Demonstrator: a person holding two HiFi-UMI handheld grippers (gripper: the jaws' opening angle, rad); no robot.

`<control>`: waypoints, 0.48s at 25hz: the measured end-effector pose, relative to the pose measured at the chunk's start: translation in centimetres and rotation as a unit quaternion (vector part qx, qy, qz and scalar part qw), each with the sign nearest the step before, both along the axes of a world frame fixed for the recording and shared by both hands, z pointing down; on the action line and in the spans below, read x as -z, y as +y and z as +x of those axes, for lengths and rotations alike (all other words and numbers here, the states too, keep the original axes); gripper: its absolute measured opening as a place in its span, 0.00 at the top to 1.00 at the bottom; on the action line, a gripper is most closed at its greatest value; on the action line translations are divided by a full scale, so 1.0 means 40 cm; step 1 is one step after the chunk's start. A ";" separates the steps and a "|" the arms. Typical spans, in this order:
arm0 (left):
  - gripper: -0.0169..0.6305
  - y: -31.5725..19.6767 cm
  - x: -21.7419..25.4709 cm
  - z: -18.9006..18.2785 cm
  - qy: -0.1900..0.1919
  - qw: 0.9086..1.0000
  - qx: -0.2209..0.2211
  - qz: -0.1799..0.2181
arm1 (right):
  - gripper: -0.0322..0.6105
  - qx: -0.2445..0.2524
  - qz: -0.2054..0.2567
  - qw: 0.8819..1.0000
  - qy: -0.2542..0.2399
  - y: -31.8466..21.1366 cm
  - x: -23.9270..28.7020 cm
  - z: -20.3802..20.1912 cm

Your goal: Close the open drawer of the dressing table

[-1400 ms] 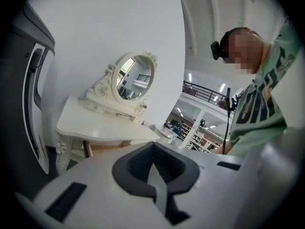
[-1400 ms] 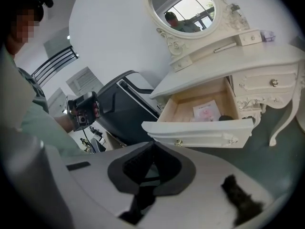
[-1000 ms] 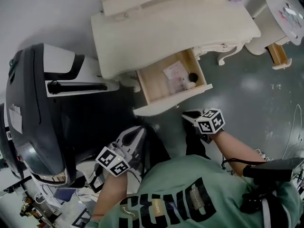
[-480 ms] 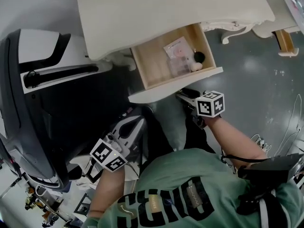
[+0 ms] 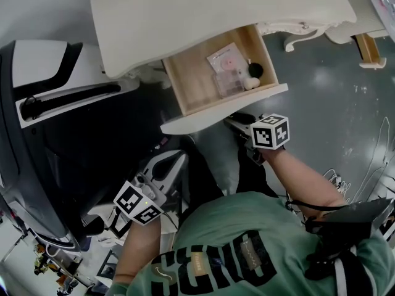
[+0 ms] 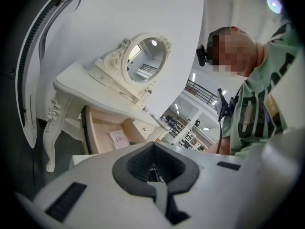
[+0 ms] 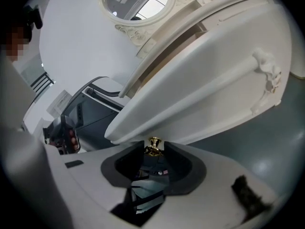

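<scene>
There, the right gripper (image 7: 153, 151) fingers (image 7: 180, 160), just closing, grasp the gold knob (image 7: 153, 146) between them, left gripper (image 6: 153, 165) clenched, so the drawer (image 5: 200, 88) is ready to push.

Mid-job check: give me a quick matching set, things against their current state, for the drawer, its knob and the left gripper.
1 drawer
2 gold knob
3 left gripper

A jaws together, nothing held
B pulled out, open
C between the jaws of the right gripper

Pairs: 1-B, 2-C, 3-A. The right gripper's jaws have just been closing, with the gold knob between them.
</scene>
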State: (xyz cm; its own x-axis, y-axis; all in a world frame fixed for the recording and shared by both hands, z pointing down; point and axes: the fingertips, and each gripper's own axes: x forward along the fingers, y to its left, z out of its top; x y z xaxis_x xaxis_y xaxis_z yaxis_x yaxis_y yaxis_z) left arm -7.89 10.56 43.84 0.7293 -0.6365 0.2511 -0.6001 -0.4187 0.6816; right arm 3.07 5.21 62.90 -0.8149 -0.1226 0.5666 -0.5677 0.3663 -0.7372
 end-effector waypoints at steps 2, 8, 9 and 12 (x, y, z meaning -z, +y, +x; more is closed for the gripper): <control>0.96 -0.006 0.000 -0.001 0.003 1.000 0.002 0.001 | 0.74 0.005 0.000 1.000 0.000 -0.001 0.001 -0.001; 0.96 -0.020 -0.009 0.008 0.002 1.000 -0.003 0.009 | 0.74 0.005 0.000 1.000 -0.001 0.000 -0.001 -0.002; 0.96 -0.020 -0.011 0.009 0.001 1.000 -0.004 0.009 | 0.74 0.006 0.000 1.000 -0.001 0.000 -0.001 -0.002; 0.96 -0.021 -0.018 0.007 0.002 1.000 0.000 0.010 | 0.74 0.009 0.002 1.000 0.001 -0.003 -0.003 0.002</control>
State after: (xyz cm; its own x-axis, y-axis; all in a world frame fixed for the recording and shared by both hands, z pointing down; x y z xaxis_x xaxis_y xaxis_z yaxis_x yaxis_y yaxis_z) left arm -7.60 9.71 44.55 0.7300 -0.6414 0.2359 -0.5977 -0.4318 0.6755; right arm 3.15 5.08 63.02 -0.8162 -0.1095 0.5673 -0.5619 0.3794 -0.7351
